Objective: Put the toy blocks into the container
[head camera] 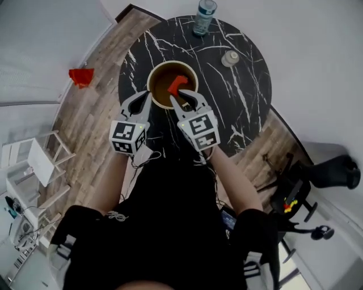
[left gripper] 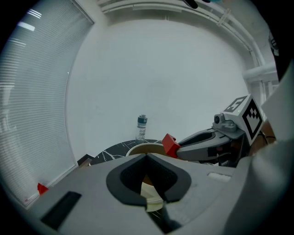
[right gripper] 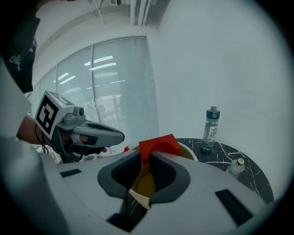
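A red arch-shaped toy block (head camera: 177, 85) is held over the round container (head camera: 170, 62), a cream-rimmed bowl with a brown inside, on the black marble table (head camera: 238, 102). My right gripper (head camera: 182, 94) is shut on this block (right gripper: 158, 146) at its tips, above the bowl's rim (right gripper: 190, 153). My left gripper (head camera: 146, 96) is shut and holds nothing, just outside the bowl's left rim. From the left gripper view, the left gripper (left gripper: 147, 156) has its jaws together with the bowl (left gripper: 138, 148) behind them, and the block (left gripper: 170, 144) shows to the right.
A clear water bottle (head camera: 204, 16) stands at the table's far edge, with a small white bottle (head camera: 229, 58) to its right. A red object (head camera: 82, 76) lies on the wooden floor at left. White chairs (head camera: 34, 164) stand at left, a black office chair (head camera: 334, 173) at right.
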Available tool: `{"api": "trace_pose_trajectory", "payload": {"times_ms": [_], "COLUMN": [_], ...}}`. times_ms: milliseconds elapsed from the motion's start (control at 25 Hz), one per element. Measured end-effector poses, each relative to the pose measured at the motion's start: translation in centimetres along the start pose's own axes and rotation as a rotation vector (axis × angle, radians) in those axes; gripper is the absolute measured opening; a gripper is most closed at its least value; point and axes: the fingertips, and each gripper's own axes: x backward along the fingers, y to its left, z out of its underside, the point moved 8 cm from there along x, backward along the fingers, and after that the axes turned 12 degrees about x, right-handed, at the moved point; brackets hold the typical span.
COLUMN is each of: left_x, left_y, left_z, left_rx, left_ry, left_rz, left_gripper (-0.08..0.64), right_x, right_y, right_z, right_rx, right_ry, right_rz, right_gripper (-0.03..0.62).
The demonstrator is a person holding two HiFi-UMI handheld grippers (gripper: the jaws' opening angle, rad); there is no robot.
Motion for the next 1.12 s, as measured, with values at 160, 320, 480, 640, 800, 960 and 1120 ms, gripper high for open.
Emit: {"api": "trace_pose_trajectory", "payload": {"times_ms": [160, 320, 480, 640, 800, 960, 1120], "left_x": [-0.4, -0.5, -0.3, -0.3, -0.3, 0.2, 0.5], "left_y": [0.2, 0.0, -0.3, -0.5, -0.8, -1.6, -2.3], "left_z": [0.7, 0.8, 0.9, 0.9, 1.4, 1.4, 1.2], "left_rx": [-0.020, -0.023, -0.010, -0.007, -0.007, -0.004, -0.001], "left_ry": [0.034, 0.042, 0.045, 0.044, 0.051, 0.045, 0.031], "left_rz": [0.032, 0.045, 0.040, 0.034, 0.021, 0.010, -0.009], "left_gripper": [0.000, 0.000, 0.000, 0.000, 0.000, 0.000, 0.000], "right_x": [-0.1, -0.2, -0.3, -0.6, -0.7, 0.1, 1.1], "right_y": [0.9, 1.0, 1.2, 1.2, 1.0, 0.6, 0.1], "right_z": [1.2, 1.7, 1.9, 2.0, 2.2, 2.2, 2.0], "right_rx": [-0.023, -0.033, -0.032, -0.017, -0.015, -0.021, -0.024], "right_ry": [0.063, 0.096, 0.123, 0.130, 0.125, 0.099, 0.064], "right_rz": [0.030, 0.035, 0.012, -0.002, -0.007, 0.000, 0.012], "right_gripper": [0.050, 0.051, 0.051, 0.044, 0.048, 0.081, 0.077]}}
